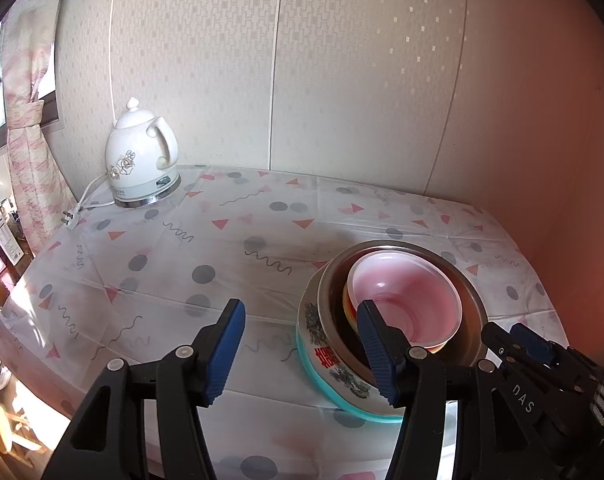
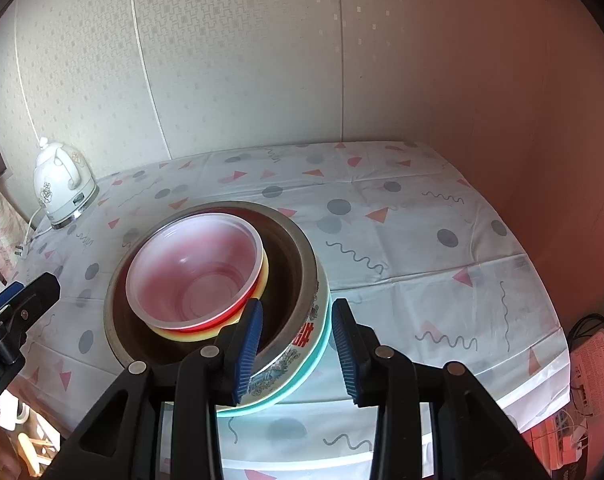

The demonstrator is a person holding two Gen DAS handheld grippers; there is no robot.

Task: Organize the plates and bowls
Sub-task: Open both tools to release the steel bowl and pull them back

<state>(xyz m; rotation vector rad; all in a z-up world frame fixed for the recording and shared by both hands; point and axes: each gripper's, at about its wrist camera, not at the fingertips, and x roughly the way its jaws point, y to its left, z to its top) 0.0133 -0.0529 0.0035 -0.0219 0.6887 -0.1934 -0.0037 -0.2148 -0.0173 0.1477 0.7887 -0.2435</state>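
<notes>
**Stack of bowls sat near the table's edge, both grippers loose around it**

A table (image 2: 441,280) ran into a corner of the room, draped in a thin, creased plastic cloth printed with grey dots, pink triangles and dark squiggles. Behind it stood pale wall panels with a small woven pattern and glinting squares, split by vertical seams; the side wall glowed orange-pink. At the far left corner sat a white ceramic electric kettle (image 1: 142,156) with a grey flower print, on a chromed base, its cord and plug (image 1: 70,219) lying on the cloth. A pink-streaked curtain (image 1: 26,128), tied at the waist, hung by a window.

And there was the stack, at the near side of the table. A teal plate (image 2: 302,380) lay at the bottom. On it sat a wide enamel basin (image 2: 302,340), white outside with red Chinese characters and a grey-green landscape print, dark inside. In the basin were a yellow bowl (image 2: 206,334), then a red one (image 2: 222,314), and on top a translucent ribbed plastic bowl (image 2: 198,268), tinted pink.

The right gripper (image 2: 296,350) straddled the basin's near rim, one ribbed blue pad inside, one outside past the plate's edge, with a gap visible on both sides: released, gripping nothing. The left gripper (image 1: 302,354) stood well parted, its right pad over the basin's rim, its left pad above bare cloth: also let go. "DAS" showed in white on the right gripper's black body in the left view; "ot.AI" was readable on the left gripper's body in the right view.
</notes>
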